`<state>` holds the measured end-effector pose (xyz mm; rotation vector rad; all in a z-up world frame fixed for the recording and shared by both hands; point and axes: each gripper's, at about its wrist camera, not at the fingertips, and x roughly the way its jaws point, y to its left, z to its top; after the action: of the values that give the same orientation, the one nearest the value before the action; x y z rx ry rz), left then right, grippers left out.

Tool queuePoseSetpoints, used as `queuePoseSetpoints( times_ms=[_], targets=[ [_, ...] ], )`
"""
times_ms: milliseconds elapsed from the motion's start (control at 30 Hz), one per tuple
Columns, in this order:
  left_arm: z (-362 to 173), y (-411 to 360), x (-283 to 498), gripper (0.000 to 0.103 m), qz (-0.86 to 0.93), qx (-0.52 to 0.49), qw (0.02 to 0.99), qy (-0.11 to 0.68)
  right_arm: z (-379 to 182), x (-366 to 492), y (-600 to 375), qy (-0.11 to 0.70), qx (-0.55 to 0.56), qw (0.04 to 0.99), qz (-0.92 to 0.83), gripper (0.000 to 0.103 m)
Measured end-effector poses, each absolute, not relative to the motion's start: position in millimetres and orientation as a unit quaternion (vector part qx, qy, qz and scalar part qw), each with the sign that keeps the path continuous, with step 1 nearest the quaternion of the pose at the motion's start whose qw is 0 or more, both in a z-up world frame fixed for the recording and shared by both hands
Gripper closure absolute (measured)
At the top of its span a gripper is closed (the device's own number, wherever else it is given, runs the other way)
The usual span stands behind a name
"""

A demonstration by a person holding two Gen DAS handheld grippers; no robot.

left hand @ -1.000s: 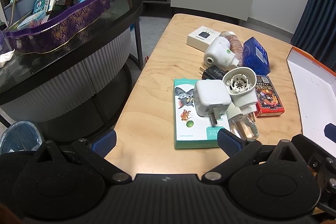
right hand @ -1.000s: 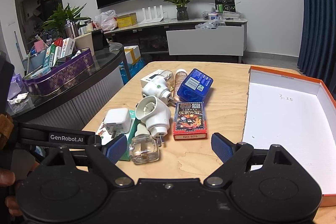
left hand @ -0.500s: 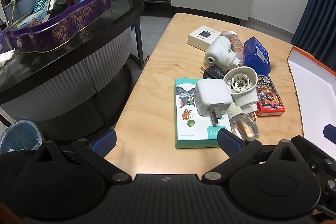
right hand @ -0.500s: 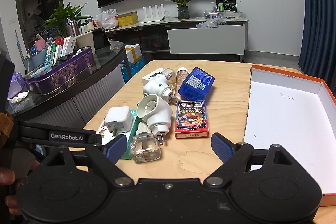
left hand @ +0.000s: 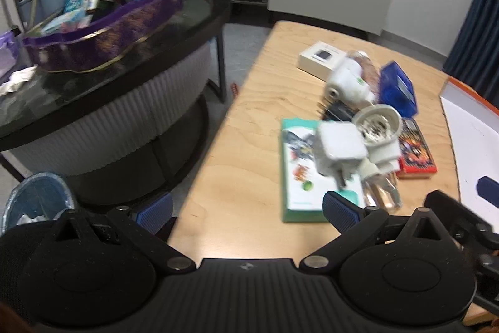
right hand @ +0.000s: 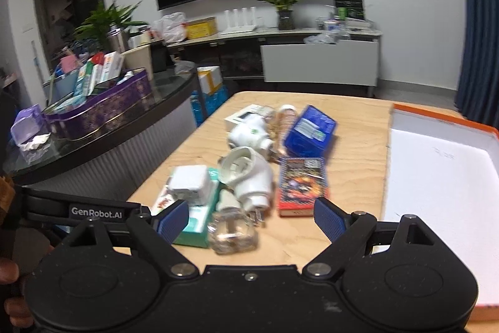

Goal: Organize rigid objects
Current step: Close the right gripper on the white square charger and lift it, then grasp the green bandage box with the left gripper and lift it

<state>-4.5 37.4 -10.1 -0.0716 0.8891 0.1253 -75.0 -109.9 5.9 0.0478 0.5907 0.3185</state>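
both tools spread, nothing held, hovering over clutter pile

left tool (left hand: 248, 213) and right tool (right hand: 251, 217) face white charger (right hand: 188, 184), plug-in vaporizer (right hand: 246, 173), card box (right hand: 301, 184) heaped mid-surface (left hand: 265, 89); empty orange box (right hand: 436, 164) just right, likely the drop spot.

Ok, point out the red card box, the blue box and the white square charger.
red card box (right hand: 302, 183), right wrist view, printed top face
blue box (right hand: 310, 130), right wrist view, top label
white square charger (left hand: 340, 143), left wrist view, flat top face
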Motion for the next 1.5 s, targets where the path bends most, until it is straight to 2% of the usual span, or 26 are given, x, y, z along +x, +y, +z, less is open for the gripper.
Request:
queuePoseSetpoints(
  times_ms=[300, 400, 467, 500, 567, 1033, 1300, 1433, 1467, 1500],
  targets=[
    [3.4, 85.0, -9.0, 0.000, 0.140, -0.077, 0.897, 0.411, -4.0, -31.8, -54.4, 0.287, 0.013, 0.930, 0.229, 0.003],
    [3.5, 92.0, -9.5, 0.000, 0.134, -0.095, 0.896, 0.413, -13.1, -16.3, -44.4, 0.309, 0.007, 0.923, 0.228, 0.017],
    [2.7, 89.1, -7.8, 0.000, 0.136, -0.088, 0.896, 0.414, -18.8, -9.1, -38.9, 0.321, -0.001, 0.920, 0.225, 0.040],
    [2.2, 87.4, -6.7, 0.000, 0.134, -0.086, 0.896, 0.415, -21.0, -6.8, -36.2, 0.324, -0.007, 0.919, 0.224, 0.047],
    [0.2, 84.5, -4.5, 0.000, 0.127, -0.085, 0.896, 0.418, -25.5, -3.6, -34.7, 0.330, -0.014, 0.917, 0.224, 0.051],
    [-15.5, 34.2, 25.3, 0.000, 0.048, -0.055, 0.907, 0.415, -30.7, 7.4, -111.1, 0.330, 0.027, 0.931, 0.154, 0.052],
    [-37.2, -9.2, 54.6, 0.000, 0.033, -0.012, 0.903, 0.428, -10.5, -37.2, -153.0, 0.312, 0.073, 0.931, 0.174, 0.052],
    [-47.8, -6.1, 65.9, 0.000, 0.046, -0.015, 0.904, 0.424, 1.1, -53.2, -166.3, 0.301, 0.087, 0.934, 0.172, 0.052],
    [-52.0, -6.0, 70.6, 0.002, 0.042, -0.013, 0.897, 0.439, 3.7, -56.4, -169.3, 0.298, 0.090, 0.935, 0.171, 0.052],
    [-57.1, -5.3, 73.9, 0.009, 0.032, -0.017, 0.889, 0.457, 5.8, -58.4, -172.0, 0.296, 0.093, 0.935, 0.169, 0.052]
  ],
)
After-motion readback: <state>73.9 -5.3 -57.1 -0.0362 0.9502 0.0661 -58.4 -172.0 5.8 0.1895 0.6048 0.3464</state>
